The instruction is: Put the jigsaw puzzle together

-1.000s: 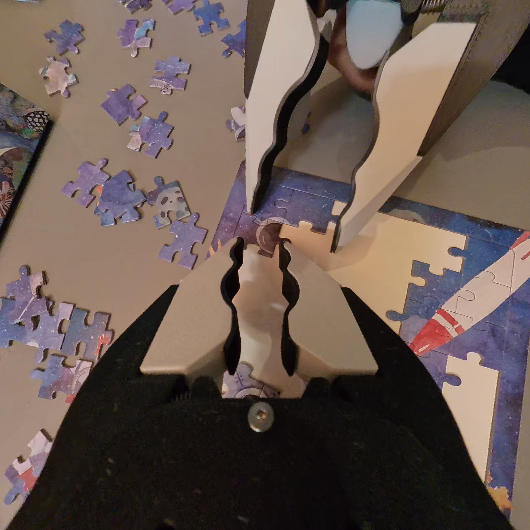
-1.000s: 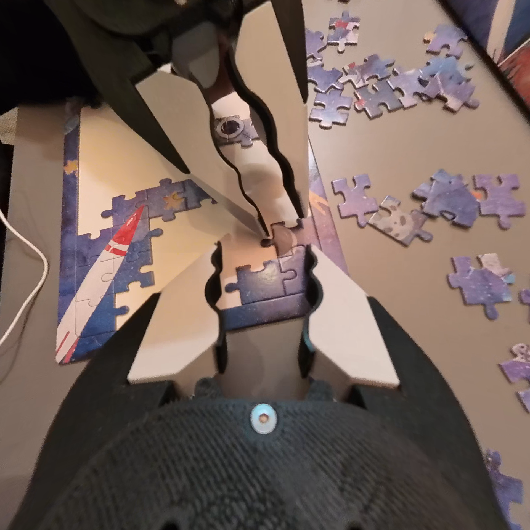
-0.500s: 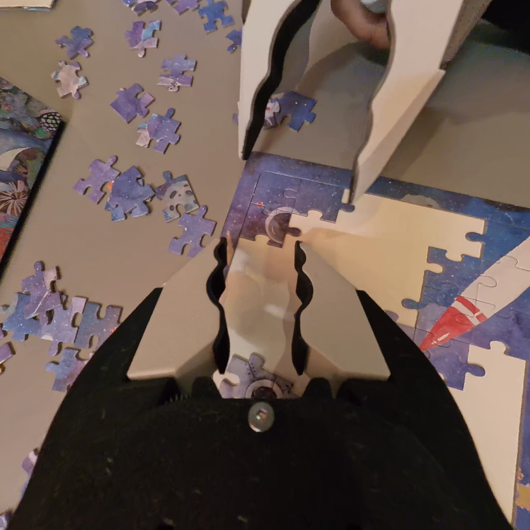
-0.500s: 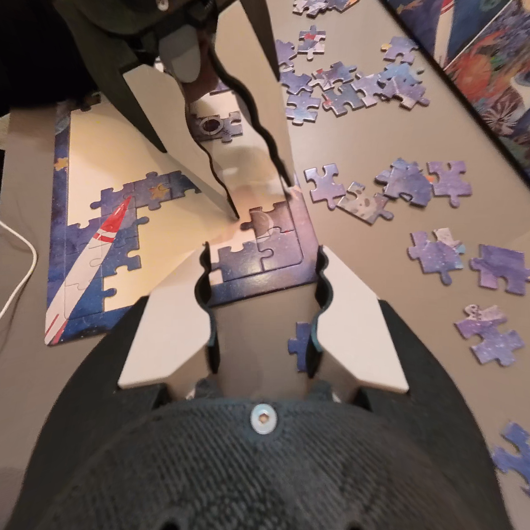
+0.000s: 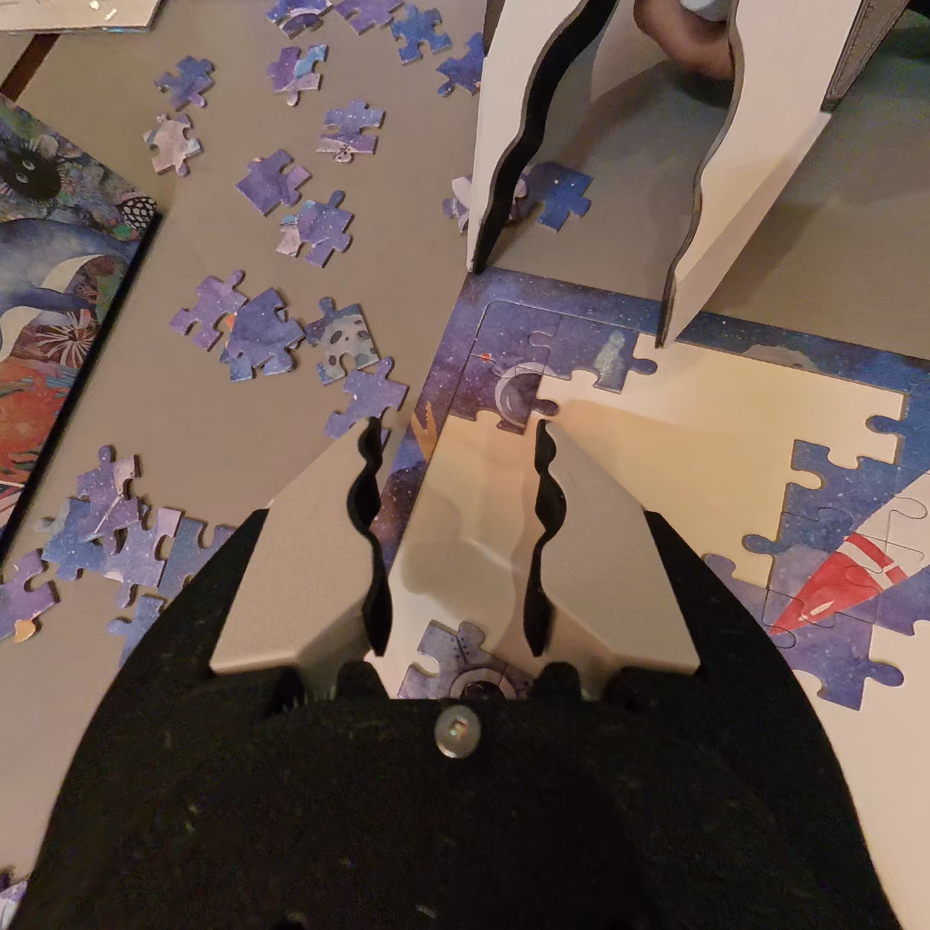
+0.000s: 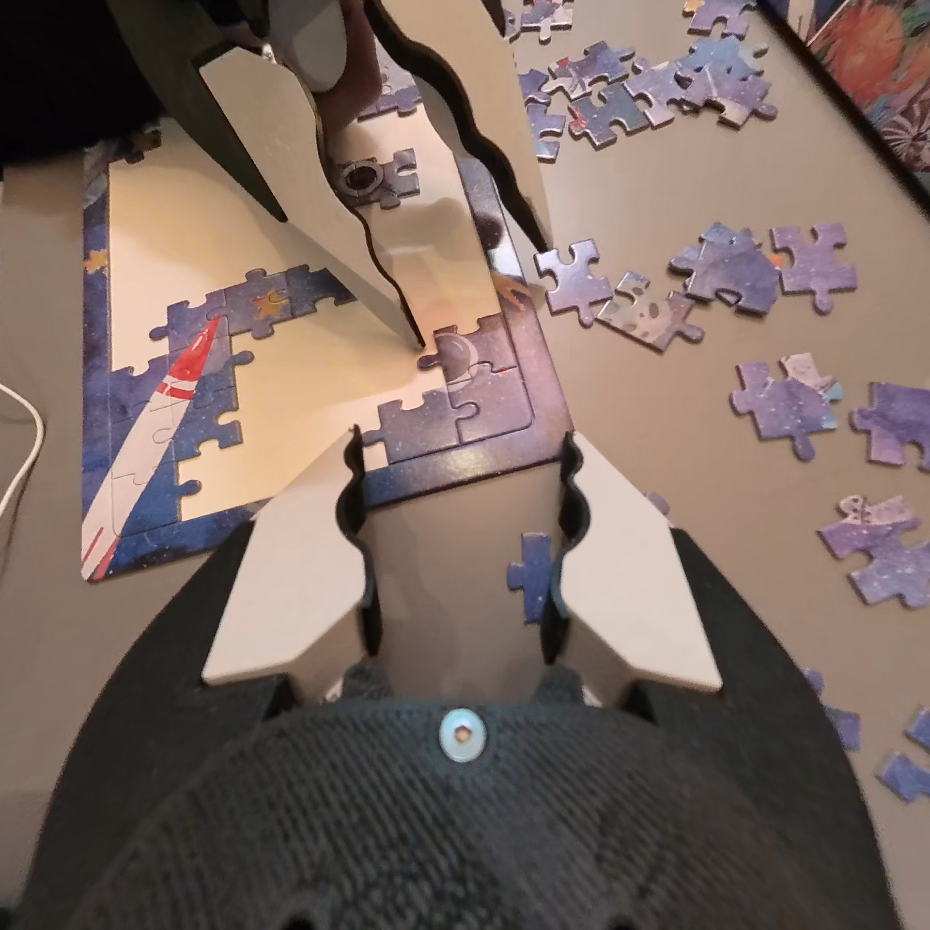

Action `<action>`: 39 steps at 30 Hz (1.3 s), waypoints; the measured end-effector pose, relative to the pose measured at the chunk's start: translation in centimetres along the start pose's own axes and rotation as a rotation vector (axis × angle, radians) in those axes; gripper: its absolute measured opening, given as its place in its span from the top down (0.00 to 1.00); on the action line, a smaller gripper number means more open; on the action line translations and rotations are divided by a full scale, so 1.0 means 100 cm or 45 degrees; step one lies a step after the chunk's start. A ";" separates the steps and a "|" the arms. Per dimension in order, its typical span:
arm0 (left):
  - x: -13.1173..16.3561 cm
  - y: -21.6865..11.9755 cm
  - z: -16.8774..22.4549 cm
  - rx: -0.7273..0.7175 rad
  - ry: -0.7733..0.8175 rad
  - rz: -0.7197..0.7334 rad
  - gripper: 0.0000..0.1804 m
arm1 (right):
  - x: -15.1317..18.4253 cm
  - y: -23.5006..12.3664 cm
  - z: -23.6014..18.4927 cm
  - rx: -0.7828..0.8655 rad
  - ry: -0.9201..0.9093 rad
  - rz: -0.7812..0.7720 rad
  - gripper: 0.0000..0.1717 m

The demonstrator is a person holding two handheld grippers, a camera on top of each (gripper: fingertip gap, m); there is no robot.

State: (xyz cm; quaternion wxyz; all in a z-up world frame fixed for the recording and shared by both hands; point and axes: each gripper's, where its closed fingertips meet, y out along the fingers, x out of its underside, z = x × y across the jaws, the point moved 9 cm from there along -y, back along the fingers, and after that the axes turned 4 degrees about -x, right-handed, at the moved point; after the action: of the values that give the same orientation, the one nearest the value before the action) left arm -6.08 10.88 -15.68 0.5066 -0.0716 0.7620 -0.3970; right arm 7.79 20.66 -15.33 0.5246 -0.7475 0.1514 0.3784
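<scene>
My left gripper (image 5: 457,428) is open and empty, its tips just short of the fitted purple corner pieces (image 5: 528,362) of a puzzle tray (image 5: 805,342). A loose piece with a round porthole (image 5: 468,664) lies on the tray's bare cream base between my fingers, untouched. My right gripper (image 6: 462,438) is open and empty over the tray's corner edge (image 6: 453,468). A blue piece (image 6: 531,573) lies on the table beside its right finger. The right gripper also shows in the left wrist view (image 5: 568,302), and the left gripper in the right wrist view (image 6: 480,297). A fitted rocket section (image 6: 176,382) fills the tray's far side.
Several loose purple pieces (image 5: 261,327) are scattered on the tan table, also in the right wrist view (image 6: 729,272). A colourful picture board (image 5: 50,327) lies at the table's edge. A white cable (image 6: 25,428) runs beside the tray. Tip to tip, the grippers are about 6 cm apart.
Both grippers have opened wider and drawn back from the fitted corner pieces, away from each other. The corner pieces stay in the tray.
</scene>
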 end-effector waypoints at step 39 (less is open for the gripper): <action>-0.007 -0.036 -0.022 0.003 -0.134 0.173 0.67 | -0.025 -0.038 0.007 0.175 -0.026 0.369 0.77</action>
State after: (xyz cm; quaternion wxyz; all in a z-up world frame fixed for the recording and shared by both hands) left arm -8.69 9.96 -12.36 0.5718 -0.0398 0.7370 -0.3582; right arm 8.16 22.36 -11.08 0.5159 -0.6763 0.2779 0.4464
